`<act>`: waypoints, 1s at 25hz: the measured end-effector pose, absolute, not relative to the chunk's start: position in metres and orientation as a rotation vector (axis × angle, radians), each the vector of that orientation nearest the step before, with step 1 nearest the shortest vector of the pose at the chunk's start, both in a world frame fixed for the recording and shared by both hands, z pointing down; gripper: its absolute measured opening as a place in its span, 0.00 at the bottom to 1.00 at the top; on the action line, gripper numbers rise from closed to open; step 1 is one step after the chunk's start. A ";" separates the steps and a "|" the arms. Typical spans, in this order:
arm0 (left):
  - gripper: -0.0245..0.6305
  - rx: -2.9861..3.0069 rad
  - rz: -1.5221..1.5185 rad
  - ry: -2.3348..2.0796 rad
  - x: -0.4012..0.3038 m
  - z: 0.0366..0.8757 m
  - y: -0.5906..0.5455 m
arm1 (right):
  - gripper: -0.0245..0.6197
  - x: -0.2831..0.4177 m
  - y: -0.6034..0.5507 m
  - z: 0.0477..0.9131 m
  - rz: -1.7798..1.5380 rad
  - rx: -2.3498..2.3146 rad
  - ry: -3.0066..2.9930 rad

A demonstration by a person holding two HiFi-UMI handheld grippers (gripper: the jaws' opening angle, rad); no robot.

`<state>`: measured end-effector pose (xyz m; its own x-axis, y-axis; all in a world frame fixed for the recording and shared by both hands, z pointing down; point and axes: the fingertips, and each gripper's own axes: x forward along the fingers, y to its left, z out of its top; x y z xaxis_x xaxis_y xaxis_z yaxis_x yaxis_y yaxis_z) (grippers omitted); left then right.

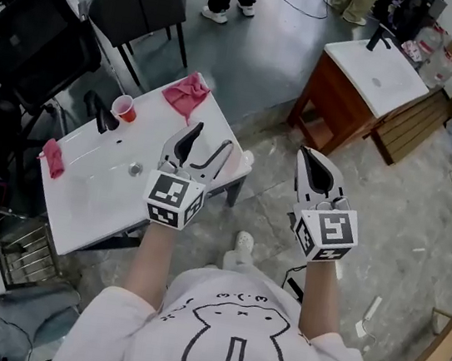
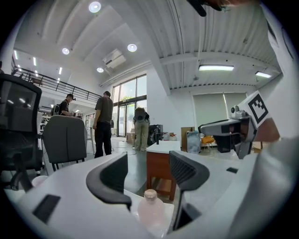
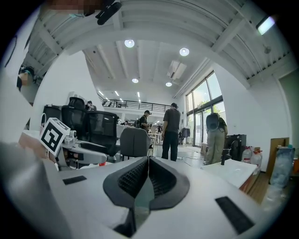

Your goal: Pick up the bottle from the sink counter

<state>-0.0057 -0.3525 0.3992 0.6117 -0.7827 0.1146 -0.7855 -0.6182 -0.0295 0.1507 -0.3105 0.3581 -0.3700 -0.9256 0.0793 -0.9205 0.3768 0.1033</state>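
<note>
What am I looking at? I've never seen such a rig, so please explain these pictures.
There is no robot: a person holds a two-fingered gripper in each hand. The downward picture comes from a camera on their head; the other two cameras ride on the grippers. The left gripper has its fingers open either side of a pale bottle, not pressing it, near the edge of a white sink counter that also bears a red cup and a pink cloth. The right gripper is shut and empty.

Both forearms are held out side by side ahead of the body, the left gripper (image 1: pixel 208 143) being carried with its jaws spread wide apart and the right gripper (image 1: pixel 309 161) with its jaws pressed together.
</note>
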 end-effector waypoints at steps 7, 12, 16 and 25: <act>0.47 2.746 0.292 -1.337 0.015 0.442 -0.374 | 0.08 0.165 -0.336 0.381 0.000 1.630 -2.509; 0.47 2.704 0.377 -1.320 0.026 0.475 -0.386 | 0.08 0.170 -0.351 0.398 0.051 1.598 -2.514; 0.47 2.670 0.435 -1.308 0.031 0.500 -0.394 | 0.08 0.170 -0.361 0.411 0.079 1.567 -2.509; 0.47 2.618 0.495 -1.342 0.033 0.540 -0.412 | 0.08 0.172 -0.371 0.434 0.128 1.539 -2.470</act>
<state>0.0331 -0.4123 0.5400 0.5429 -0.7586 0.3603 -0.8109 -0.5851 -0.0100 0.1724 -0.3708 0.4335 -0.4232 -0.8743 0.2379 -0.8942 0.4453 0.0459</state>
